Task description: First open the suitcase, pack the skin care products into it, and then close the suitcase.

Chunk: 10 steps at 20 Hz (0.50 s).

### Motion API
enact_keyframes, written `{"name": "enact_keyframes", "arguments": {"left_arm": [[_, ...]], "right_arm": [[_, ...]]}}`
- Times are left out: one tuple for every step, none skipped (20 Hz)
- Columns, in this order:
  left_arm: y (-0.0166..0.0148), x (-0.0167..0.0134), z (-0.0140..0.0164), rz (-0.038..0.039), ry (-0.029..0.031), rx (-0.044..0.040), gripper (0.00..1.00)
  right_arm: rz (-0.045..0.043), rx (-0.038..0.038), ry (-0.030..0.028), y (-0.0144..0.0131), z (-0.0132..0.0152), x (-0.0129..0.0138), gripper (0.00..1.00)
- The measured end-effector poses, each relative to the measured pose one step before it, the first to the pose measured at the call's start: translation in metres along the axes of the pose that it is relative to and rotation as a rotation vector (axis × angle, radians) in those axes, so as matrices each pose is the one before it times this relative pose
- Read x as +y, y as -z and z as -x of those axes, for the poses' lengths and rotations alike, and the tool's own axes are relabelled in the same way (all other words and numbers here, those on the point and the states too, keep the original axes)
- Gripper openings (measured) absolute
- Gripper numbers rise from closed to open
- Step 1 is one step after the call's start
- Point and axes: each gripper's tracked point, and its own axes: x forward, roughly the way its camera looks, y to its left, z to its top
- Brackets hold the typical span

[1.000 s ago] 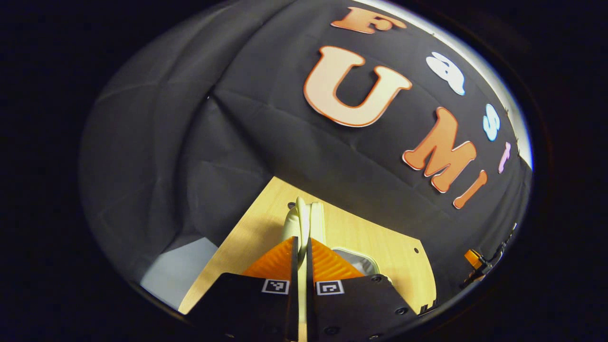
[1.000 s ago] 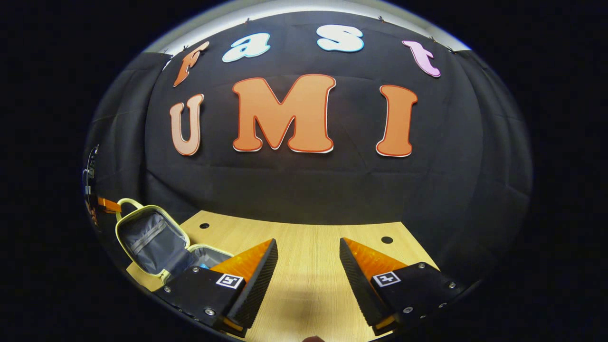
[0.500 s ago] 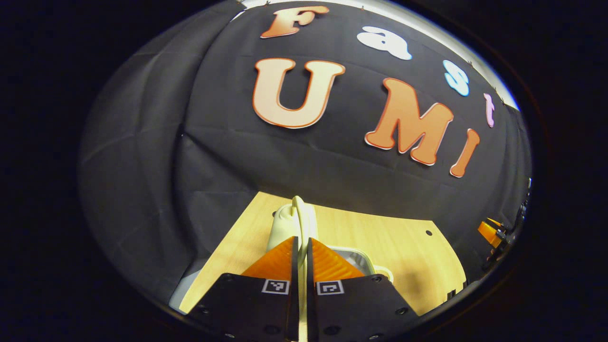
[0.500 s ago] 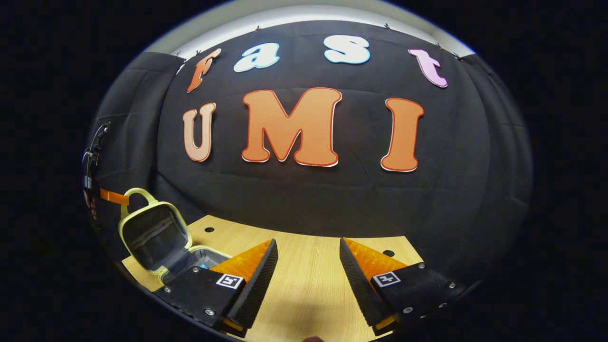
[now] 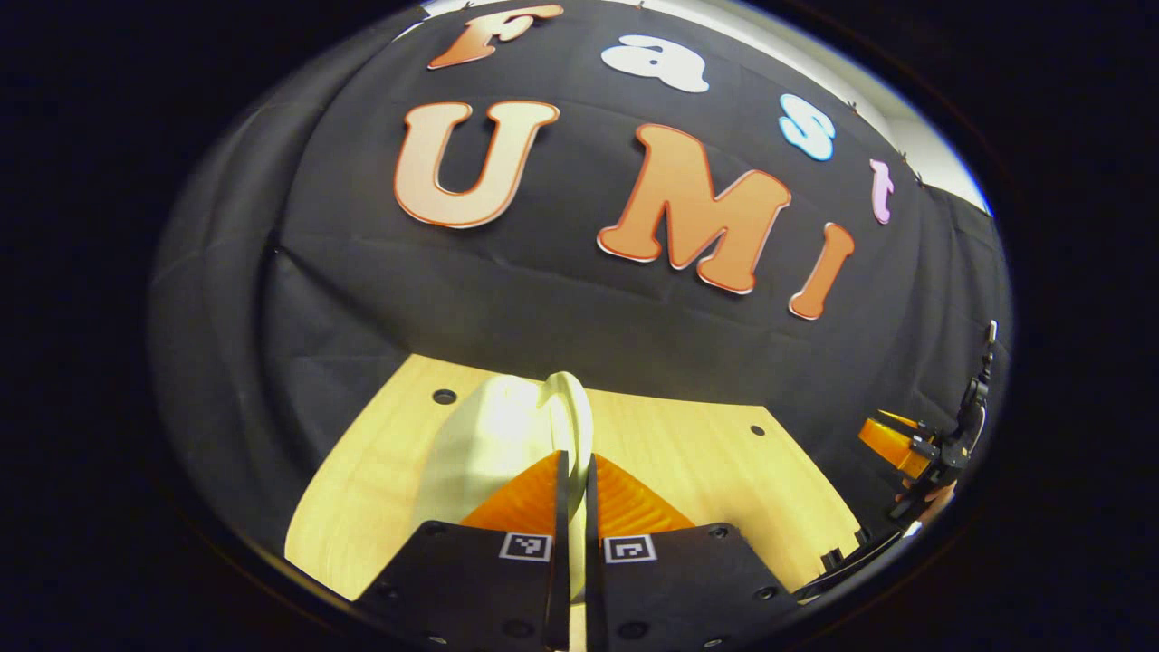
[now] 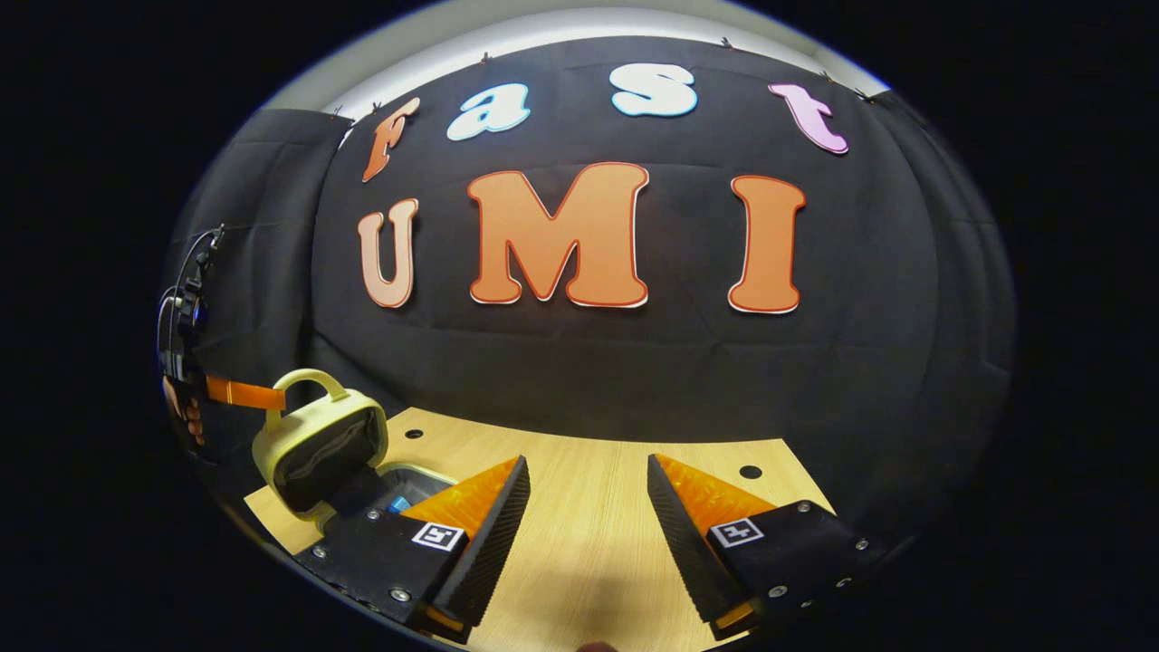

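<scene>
In the left gripper view, the left tool (image 5: 571, 471) sits at 6 o'clock with its two orange fingers (image 5: 525, 500) drawn in close, clamped on the thin pale-yellow handle (image 5: 572, 418) of the suitcase lid (image 5: 480, 444). The handle runs up out of the narrow slot between them toward the centre. The lid's pale outer shell spreads just beyond the fingers, toward 11 o'clock of the tool, lying over the wooden counter (image 5: 706, 462). Farther off at 3 o'clock, at the rim, the right tool (image 5: 892, 442) shows as an orange wedge on dark hardware (too small there to judge its opening).

In the right gripper view, the right tool (image 6: 587, 493) sits at 6 o'clock, its fingers (image 6: 475, 503) spread wide with only bare counter (image 6: 579, 543) between them; it holds nothing. Beyond its left-hand finger, toward 8 o'clock, the suitcase (image 6: 326, 444) rests on the counter's near-left corner. Its lid stands tilted over the base, partly lowered, dark lining facing the camera. Inside the base, just past the finger's black mount, a small blue item (image 6: 396, 503) shows (what sort of product it is cannot be told). The looped handle tops the lid, and the left tool's orange fingers (image 6: 237, 393) meet it from 9 o'clock, with a person's hand (image 6: 181, 412) behind at the rim. A round hole (image 6: 750, 472) marks the counter's far edge at 4 o'clock.
</scene>
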Motion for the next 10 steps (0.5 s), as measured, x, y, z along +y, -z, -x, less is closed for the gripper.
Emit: {"name": "enact_keyframes", "arguments": {"left_arm": [[0.00381, -0.00875, -0.00466, -0.01765, 0.01467, 0.00668, 0.07], [0.0044, -0.00757, -0.00319, -0.00568, 0.01383, 0.0156, 0.07], [0.00456, -0.00701, -0.00319, 0.01111, 0.01554, 0.00481, 0.07], [0.00622, -0.00848, -0.00163, 0.00936, 0.0243, 0.01791, 0.07], [0.00702, -0.0059, -0.00231, 0.01252, 0.01823, 0.01323, 0.07], [0.00774, -0.00846, -0.00443, 0.01152, 0.02265, 0.01577, 0.07], [0.01011, -0.00682, -0.00553, 0.0039, 0.02164, 0.01799, 0.07], [0.00992, -0.00687, -0.00432, -0.00265, 0.01801, 0.01903, 0.07], [0.00695, -0.0054, -0.00637, 0.00229, 0.01489, 0.01831, 0.07], [0.00609, -0.00397, -0.00715, 0.00346, 0.01041, 0.01788, 0.07]], "right_arm": [[-0.00604, 0.00701, 0.00248, 0.00284, 0.00114, -0.00123, 0.84], [-0.0097, 0.00418, 0.00107, 0.00192, 0.00118, -0.00164, 0.84], [-0.01025, 0.00233, 0.00154, 0.00111, 0.0015, -0.00045, 0.84], [-0.00662, 0.00086, 0.00035, 0.00192, 0.00152, -0.00066, 0.84], [-0.00111, 0.00383, 0.00515, 0.0018, 0.00152, -0.00164, 0.84], [0.00127, 0.00637, 0.00078, 0.0026, 0.0012, -0.00015, 0.84], [0.00231, 0.00464, 0.00531, 0.00255, 0.00039, -0.00121, 0.84], [-0.00094, 0.00381, 0.00102, 0.00191, 0.00129, -0.00112, 0.84], [-0.00442, 0.00516, 0.00019, 0.00191, 0.00031, 0.00011, 0.84], [-0.00349, 0.00264, -0.00139, 0.00128, -0.00035, 0.00041, 0.84]]}}
